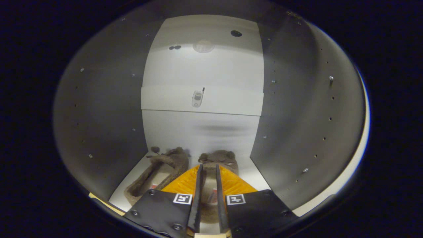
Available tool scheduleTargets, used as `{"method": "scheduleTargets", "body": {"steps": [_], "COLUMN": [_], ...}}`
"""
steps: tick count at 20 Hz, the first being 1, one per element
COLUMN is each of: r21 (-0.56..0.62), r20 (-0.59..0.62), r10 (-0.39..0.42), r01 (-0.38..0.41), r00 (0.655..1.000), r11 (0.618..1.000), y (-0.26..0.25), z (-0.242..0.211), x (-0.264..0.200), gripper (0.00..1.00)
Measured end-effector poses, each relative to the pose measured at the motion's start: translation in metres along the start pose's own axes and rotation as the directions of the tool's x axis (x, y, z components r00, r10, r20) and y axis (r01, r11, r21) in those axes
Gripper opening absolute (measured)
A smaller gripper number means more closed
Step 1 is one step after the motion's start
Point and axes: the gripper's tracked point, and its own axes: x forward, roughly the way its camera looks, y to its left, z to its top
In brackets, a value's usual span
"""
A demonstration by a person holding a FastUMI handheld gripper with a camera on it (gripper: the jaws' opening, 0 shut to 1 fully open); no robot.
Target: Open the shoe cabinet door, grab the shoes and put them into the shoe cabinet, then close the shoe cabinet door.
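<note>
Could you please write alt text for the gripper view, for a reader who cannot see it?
The tool reaches into the open shoe cabinet, its narrowly parted fingers closed around the right brown slipper on the bottom shelf. The left slipper lies beside it, and a higher shelf holds a small phone-like object.

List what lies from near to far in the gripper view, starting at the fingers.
Gripper, fingers around the right slipper, whether pressing it I cannot tell → cabinet back wall → shelf higher up, with a small phone on it.
</note>
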Motion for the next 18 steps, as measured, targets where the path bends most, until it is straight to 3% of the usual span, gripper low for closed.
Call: {"method": "scheduleTargets", "body": {"steps": [3,10,16,18], "r21": [0.01,0.011,0.024,0.03], "r20": [0.024,0.096,0.188,0.203], "r10": [0.003,0.022,0.021,0.019], "r01": [-0.003,-0.023,-0.026,-0.026], "r00": [1.0,0.995,0.982,0.979], "r11": [1.0,1.0,0.999,0.999], "y": [0.004,0.009,0.005,-0.001], "z": [0.007,0.023,0.044,0.047], "x": [-0.021,-0.104,-0.203,-0.232], "gripper": [0.24,0.62,0.95,0.95]}}
